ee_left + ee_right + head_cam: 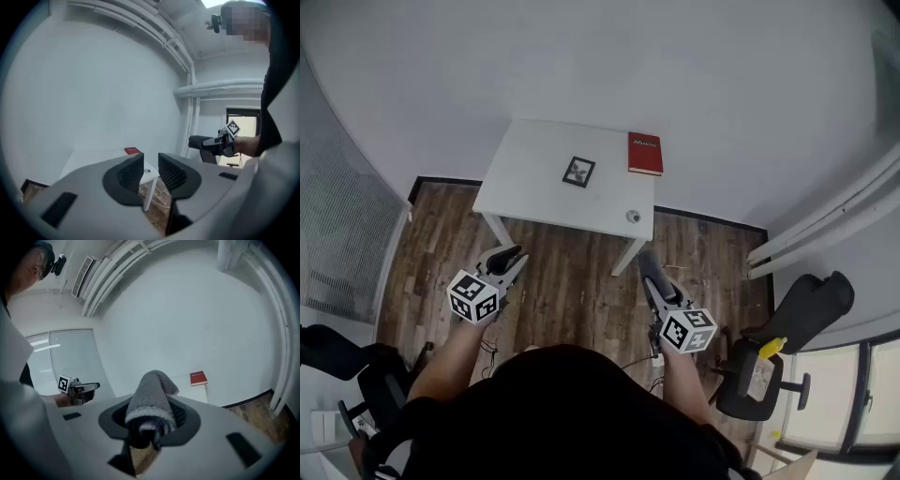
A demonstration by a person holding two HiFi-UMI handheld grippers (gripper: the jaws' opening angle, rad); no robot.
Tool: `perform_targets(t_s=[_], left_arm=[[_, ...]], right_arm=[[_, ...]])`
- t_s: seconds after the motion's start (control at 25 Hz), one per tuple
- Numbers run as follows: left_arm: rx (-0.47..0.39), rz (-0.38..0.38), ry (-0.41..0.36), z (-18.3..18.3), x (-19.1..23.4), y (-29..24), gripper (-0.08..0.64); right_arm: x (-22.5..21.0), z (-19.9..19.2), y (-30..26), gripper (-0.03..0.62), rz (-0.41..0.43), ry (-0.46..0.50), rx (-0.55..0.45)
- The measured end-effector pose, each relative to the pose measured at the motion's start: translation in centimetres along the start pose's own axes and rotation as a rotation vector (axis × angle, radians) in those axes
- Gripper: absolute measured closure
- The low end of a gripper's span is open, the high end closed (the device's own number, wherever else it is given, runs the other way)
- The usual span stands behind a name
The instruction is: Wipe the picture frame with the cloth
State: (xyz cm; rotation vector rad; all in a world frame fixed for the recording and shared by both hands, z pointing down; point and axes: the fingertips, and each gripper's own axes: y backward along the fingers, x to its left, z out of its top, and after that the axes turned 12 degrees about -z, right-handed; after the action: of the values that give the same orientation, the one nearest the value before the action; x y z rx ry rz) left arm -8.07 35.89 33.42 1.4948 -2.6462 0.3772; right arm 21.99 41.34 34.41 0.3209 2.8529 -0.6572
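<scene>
The small dark picture frame [578, 172] lies flat near the middle of the white table [525, 178], far ahead of both grippers. My right gripper [646, 262] hangs over the wooden floor short of the table, shut on a rolled grey cloth [151, 394] that sticks up out of its jaws [152, 401]. My left gripper [514, 256] is also held over the floor near the table's front left; its jaws [151, 163] stand nearly together with nothing between them. From the left gripper view the frame is hidden behind the jaws.
A red book [645, 154] lies at the table's back right, and a small round object [633, 216] sits near its front right corner. A black office chair [787, 323] stands at the right, another chair [337, 361] at the lower left. White pipes [825, 230] run along the right wall.
</scene>
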Motion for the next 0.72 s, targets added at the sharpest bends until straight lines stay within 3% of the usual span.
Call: perform_targets(t_s=[0.36,0.72], left_arm=[[-0.02,0.019,-0.029,1.0,-1.4,-0.5,0.46],[0.002,0.054,-0.019,-0.3,-2.4,0.4,0.46]], right_arm=[[-1.0,1.1,-0.1,0.477,0.02,0.05,-0.017],[-2.8,-0.1,0.3,0.477,0.013,-0.016,-0.008]])
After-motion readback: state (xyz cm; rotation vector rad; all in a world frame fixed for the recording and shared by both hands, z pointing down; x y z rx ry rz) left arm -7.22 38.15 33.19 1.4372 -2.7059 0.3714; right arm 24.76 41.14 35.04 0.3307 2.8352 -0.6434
